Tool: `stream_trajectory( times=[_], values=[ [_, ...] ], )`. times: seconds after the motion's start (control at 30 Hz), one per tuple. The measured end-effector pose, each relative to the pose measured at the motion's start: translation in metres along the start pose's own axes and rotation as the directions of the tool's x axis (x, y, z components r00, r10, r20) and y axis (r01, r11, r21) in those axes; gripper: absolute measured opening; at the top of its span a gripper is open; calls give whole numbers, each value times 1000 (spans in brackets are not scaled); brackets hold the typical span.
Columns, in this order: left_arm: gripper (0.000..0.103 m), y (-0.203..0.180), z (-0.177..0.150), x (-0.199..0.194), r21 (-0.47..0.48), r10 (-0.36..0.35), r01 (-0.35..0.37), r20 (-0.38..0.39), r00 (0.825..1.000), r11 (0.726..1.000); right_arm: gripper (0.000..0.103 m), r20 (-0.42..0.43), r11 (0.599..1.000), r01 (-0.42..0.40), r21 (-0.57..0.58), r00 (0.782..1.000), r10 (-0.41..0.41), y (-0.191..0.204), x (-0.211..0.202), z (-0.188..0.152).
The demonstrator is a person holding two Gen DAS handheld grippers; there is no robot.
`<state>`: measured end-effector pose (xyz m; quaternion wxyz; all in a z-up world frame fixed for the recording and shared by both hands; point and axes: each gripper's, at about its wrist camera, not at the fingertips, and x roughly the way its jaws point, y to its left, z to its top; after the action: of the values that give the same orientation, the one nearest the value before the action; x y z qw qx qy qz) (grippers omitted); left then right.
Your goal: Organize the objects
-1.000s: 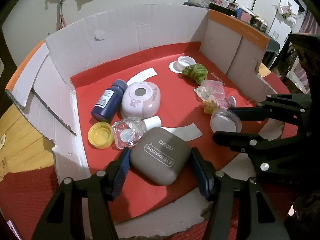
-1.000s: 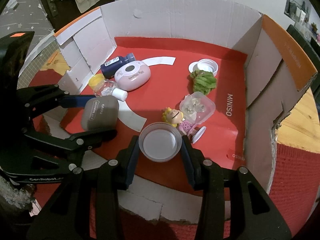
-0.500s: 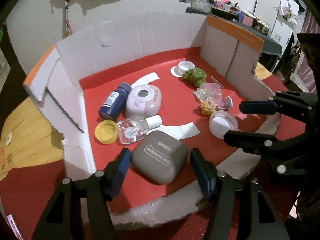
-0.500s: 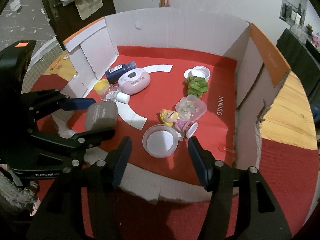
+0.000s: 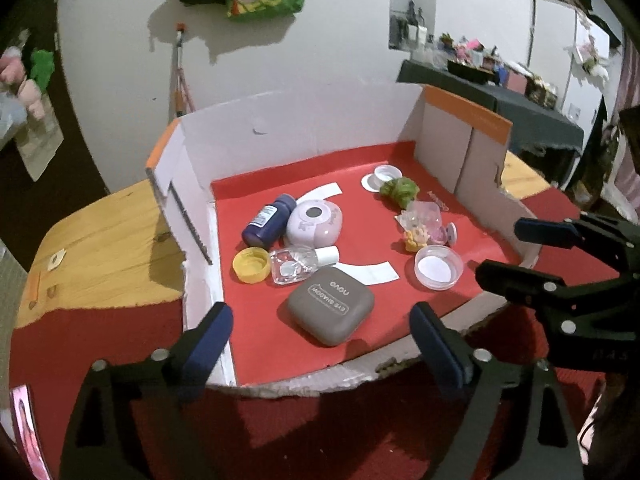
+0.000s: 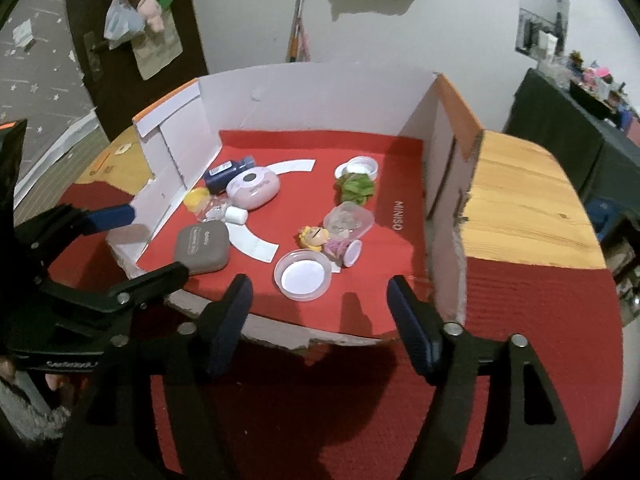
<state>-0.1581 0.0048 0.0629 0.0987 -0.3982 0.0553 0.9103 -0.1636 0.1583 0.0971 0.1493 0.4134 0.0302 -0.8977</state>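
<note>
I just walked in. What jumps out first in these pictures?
A cardboard box with a bright red floor fills the middle, scattered with small things. Nearest sit a grey eye shadow case and a round clear lid, with a pink case and blue bottle behind. Both the left gripper and right gripper stand open, empty.

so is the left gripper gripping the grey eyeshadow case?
No, the left gripper is open, clear of the grey eyeshadow case lying in the box.

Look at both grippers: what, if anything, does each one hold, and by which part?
Nothing is held. The left gripper, jaws just opened, stands clear of the grey eye shadow case. The right gripper, also just opened, stands clear of the round clear lid.
</note>
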Motion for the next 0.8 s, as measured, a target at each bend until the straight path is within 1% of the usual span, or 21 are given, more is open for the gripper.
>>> stream_trajectory(
  times=[0.1,0.13,0.2,0.23,0.33,0.5,0.53,0.57,0.63,0.7,0.8],
  values=[
    [95,1,-2,-2,-25,11,-10,12,1000,1000,71,17,1000,11,13,1000,-11,1,-3,-2],
    [99,2,-3,-2,-34,16,-16,17,1000,999,72,23,1000,12,21,1000,-12,0,-3,-3],
    [103,3,-5,-3,-49,27,-25,29,999,998,75,27,999,15,30,1000,-16,0,-3,-5],
    [103,4,-6,-4,-57,35,-33,35,999,998,76,30,999,17,32,999,-18,0,-3,-7],
    [103,5,-9,-6,-72,57,-54,44,997,996,77,39,999,33,23,999,-34,3,-4,-8],
    [103,7,-12,-12,-89,81,-76,63,995,993,77,62,999,21,29,998,-23,4,-13,-9],
    [103,7,-13,-16,-94,87,-80,72,994,992,78,66,999,20,30,998,-22,4,-16,-10],
    [103,7,-14,-19,-98,92,-84,79,993,992,81,70,999,17,31,997,-19,4,-20,-11],
    [103,6,-17,-27,-104,104,-94,95,990,990,82,77,999,14,31,997,-17,5,-26,-14],
    [103,5,-22,-34,-120,113,-101,102,988,988,82,83,1000,15,27,996,-18,7,-32,-18],
    [103,3,-30,-39,-130,107,-93,108,988,987,82,82,1000,9,29,997,-12,10,-38,-27]
  ],
)
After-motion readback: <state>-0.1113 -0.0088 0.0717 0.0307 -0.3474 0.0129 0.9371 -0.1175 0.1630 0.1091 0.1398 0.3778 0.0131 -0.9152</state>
